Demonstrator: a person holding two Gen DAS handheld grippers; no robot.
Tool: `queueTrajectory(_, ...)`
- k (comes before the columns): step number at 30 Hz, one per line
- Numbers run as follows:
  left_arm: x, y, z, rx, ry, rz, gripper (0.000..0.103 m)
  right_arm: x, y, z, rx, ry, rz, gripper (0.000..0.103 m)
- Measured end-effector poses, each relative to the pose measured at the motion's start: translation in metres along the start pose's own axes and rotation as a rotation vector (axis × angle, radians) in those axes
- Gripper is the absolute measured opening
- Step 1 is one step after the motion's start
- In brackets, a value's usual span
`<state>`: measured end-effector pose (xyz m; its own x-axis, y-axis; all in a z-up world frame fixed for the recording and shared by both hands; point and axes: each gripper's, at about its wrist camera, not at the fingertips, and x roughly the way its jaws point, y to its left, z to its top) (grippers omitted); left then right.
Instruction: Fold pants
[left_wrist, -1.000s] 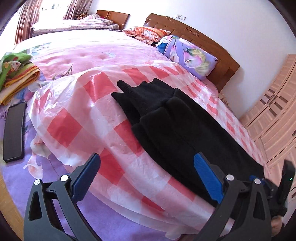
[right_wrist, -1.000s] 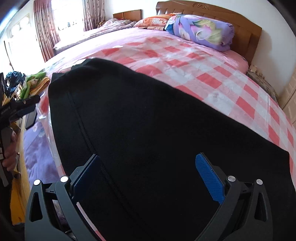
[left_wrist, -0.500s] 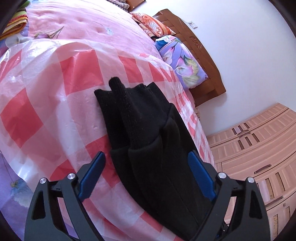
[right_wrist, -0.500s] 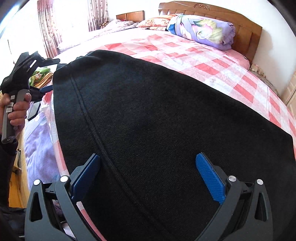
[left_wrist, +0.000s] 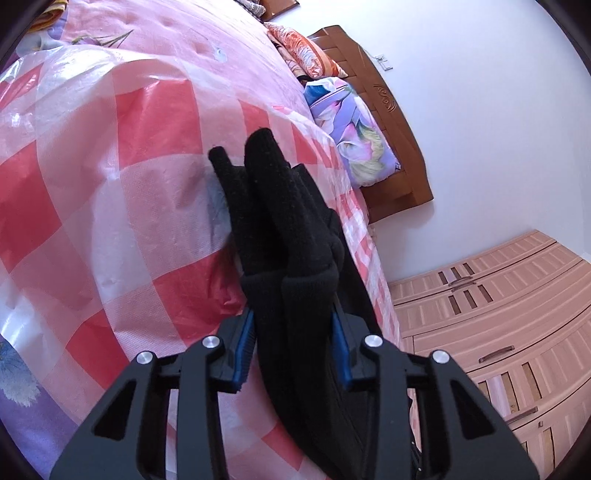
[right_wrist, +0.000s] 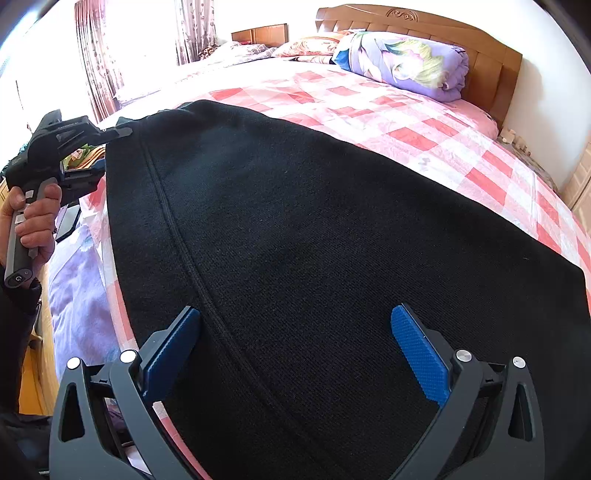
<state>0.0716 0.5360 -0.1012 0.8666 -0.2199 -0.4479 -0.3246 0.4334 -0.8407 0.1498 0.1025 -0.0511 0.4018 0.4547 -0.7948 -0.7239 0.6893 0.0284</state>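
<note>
On black pants (right_wrist: 314, 240), no legible writing

Both views are being brightly lit by daylight; the curtained window (right_wrist: 147, 44) is being overexposed, and edges are being bent by fisheye distortion.

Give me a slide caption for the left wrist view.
Left gripper clamped on bunched black pants over the checked sheet.

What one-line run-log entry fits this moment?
step: fold pants | left claw: shut on pants leg end | right claw: open over pants | surface: checked sheet
</note>
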Motion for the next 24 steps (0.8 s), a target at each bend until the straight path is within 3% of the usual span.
queueTrajectory(3,0.008,0.018,-0.001,-0.088,0.014,-0.077,0.057,0.000,0.000,0.000,0.000,0.000,0.000,0.099)
queueTrajectory(5,0.008,0.022,0.000,-0.121,0.001,-0.117,0.061,0.000,0.000,0.000,0.000,-0.001,0.000,0.099)
queueTrajectory(6,0.009,0.020,0.001,-0.111,-0.003,-0.108,0.058,0.000,0.000,0.000,0.000,-0.001,0.000,0.099)
queueTrajectory(7,0.009,0.015,0.000,-0.085,-0.009,-0.079,0.042,0.000,0.000,0.000,0.000,-0.001,0.001,0.099)
queueTrajectory(9,0.009,0.009,-0.002,-0.049,-0.009,-0.047,0.021,0.000,0.000,0.001,0.003,-0.003,0.004,0.099)
queueTrajectory(11,-0.001,-0.007,-0.008,-0.011,-0.059,-0.029,0.018,-0.001,-0.003,0.001,0.014,-0.010,0.021,0.099)
queueTrajectory(15,-0.020,-0.101,-0.037,0.326,-0.177,0.088,0.017,-0.011,-0.025,0.002,0.136,-0.060,0.135,0.098)
queueTrajectory(18,-0.018,-0.184,-0.089,0.659,-0.207,0.117,0.017,-0.054,-0.079,-0.014,0.435,-0.295,0.184,0.098)
queueTrajectory(20,-0.004,-0.226,-0.134,0.865,-0.197,0.133,0.017,-0.086,-0.121,-0.037,0.647,-0.436,0.205,0.098)
queueTrajectory(24,0.036,-0.256,-0.234,1.189,-0.121,0.134,0.017,-0.131,-0.174,-0.074,0.829,-0.542,0.166,0.098)
